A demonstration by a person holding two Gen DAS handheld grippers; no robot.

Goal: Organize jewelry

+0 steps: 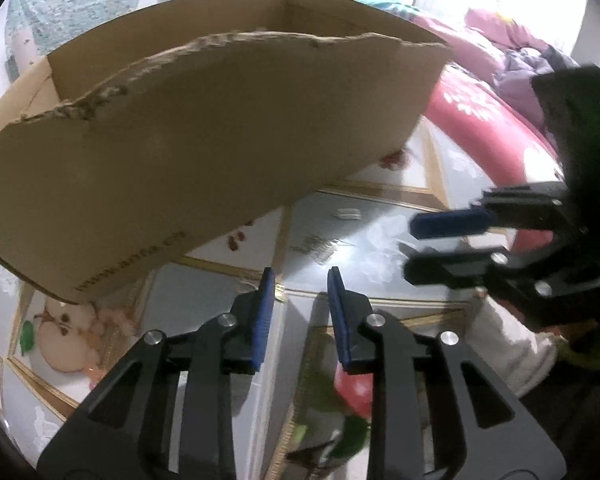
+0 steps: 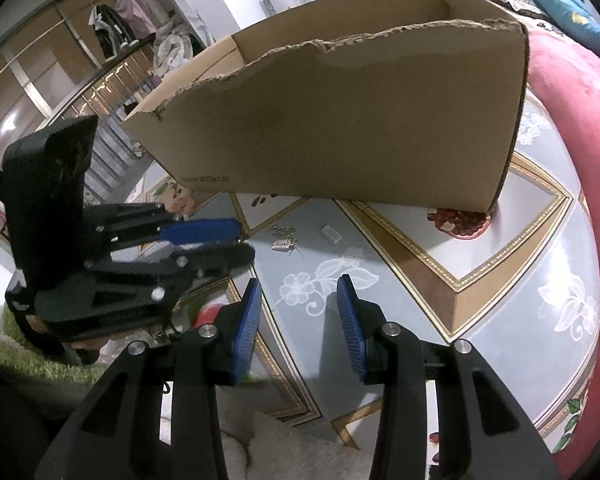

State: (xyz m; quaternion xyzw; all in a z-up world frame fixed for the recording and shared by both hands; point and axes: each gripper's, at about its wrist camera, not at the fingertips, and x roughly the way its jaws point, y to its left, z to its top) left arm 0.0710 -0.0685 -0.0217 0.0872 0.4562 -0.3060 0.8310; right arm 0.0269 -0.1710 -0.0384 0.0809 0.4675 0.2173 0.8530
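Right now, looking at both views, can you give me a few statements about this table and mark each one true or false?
1. The cardboard box has a torn top edge. True.
2. The right gripper is clamped on a necklace. False: its jaws are apart with nothing between them.
3. Small silver pieces lie on the table in front of the box. True.
4. The silver pieces are already inside the box. False: they lie on the table outside it; the inside of the box cannot be seen.
5. The left gripper holds nothing. True.
6. The box lies flat on its side. False: it stands upright with its open top up.
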